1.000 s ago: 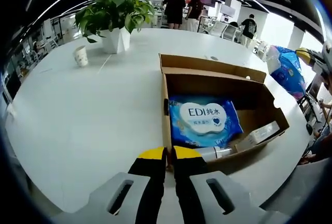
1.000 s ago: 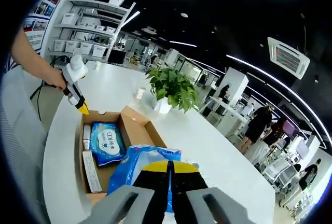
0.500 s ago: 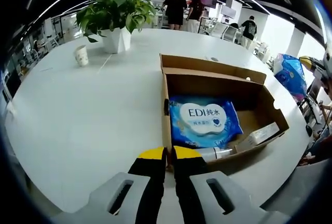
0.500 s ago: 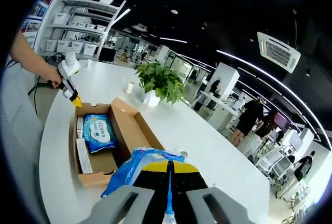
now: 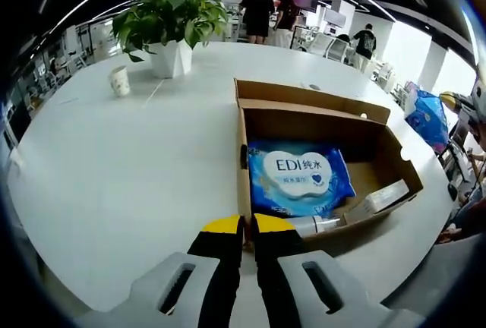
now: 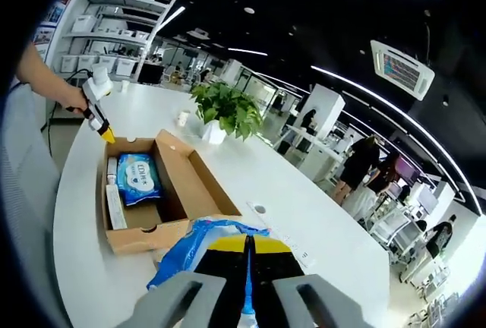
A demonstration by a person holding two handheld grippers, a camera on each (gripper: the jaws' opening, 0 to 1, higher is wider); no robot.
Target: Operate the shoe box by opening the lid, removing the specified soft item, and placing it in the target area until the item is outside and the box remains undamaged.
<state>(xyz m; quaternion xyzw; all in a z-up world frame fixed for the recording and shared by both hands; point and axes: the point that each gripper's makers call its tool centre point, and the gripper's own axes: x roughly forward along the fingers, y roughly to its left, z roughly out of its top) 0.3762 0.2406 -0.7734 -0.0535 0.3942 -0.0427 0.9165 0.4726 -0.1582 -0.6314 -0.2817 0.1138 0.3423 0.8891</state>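
Observation:
The brown shoe box (image 5: 319, 127) lies open on the white table, its lid flap (image 5: 304, 94) folded out on the far side. Inside are a blue wet-wipes pack (image 5: 298, 178), a long white carton (image 5: 377, 197) and a small tube (image 5: 315, 223). My left gripper (image 5: 247, 225) sits at the box's near left corner, jaws closed on the wall edge. My right gripper (image 6: 248, 246) is shut on a soft blue plastic pack (image 6: 199, 243), held outside the box (image 6: 171, 184) past its end. From the left gripper view, that blue pack (image 5: 427, 115) hangs at the far right.
A potted plant (image 5: 168, 28) in a white pot and a paper cup (image 5: 118, 81) stand at the table's far left. The table edge (image 5: 425, 214) curves close to the box's right side. A hand (image 6: 64, 100) holds the left gripper (image 6: 100, 119). People stand beyond the table.
My right gripper has carried the blue pack farther from the box, which now looks smaller and lies to the left in its view. The left gripper and box have not moved.

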